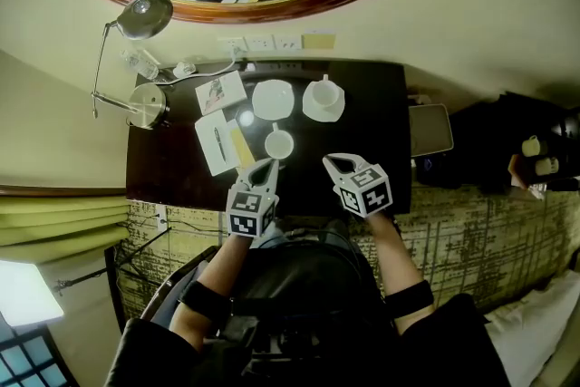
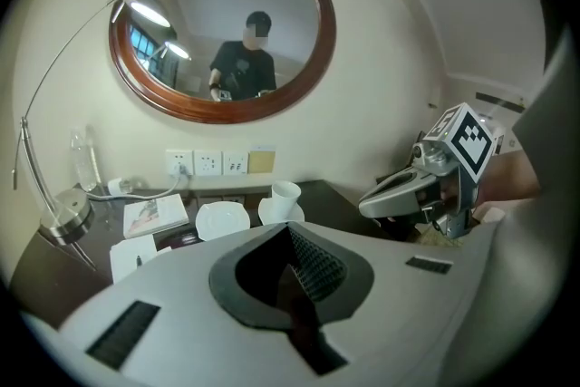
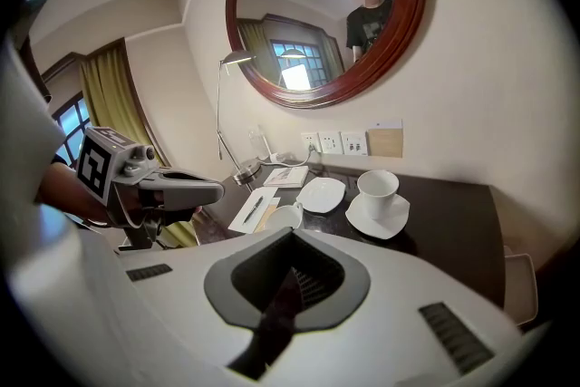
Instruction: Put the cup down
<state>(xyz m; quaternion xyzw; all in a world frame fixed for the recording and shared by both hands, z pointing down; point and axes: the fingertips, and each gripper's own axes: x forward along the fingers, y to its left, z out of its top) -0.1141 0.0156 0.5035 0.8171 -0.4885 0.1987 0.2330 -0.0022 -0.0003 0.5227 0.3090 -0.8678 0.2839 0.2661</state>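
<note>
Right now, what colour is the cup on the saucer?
White. The cup matches its saucer, and it shows best in the right gripper view.

My desk [image 1: 372, 160] top looks dark, smooth and glossy, throwing back a spot of light. The cup [image 1: 279, 143] toward its near edge, the second cup [image 1: 323, 91], its saucer [image 1: 313, 111] and the empty saucer [image 1: 272, 99] look like white glazed ceramic. The lamp [image 1: 147, 107] at the left edge is shiny metal, and the notepad [image 1: 216, 140] is matt paper. The mirror frame [image 1: 272, 11] is polished reddish wood. The left gripper [image 1: 265, 164] and right gripper [image 1: 332, 160] have matt grey plastic shells.
</note>
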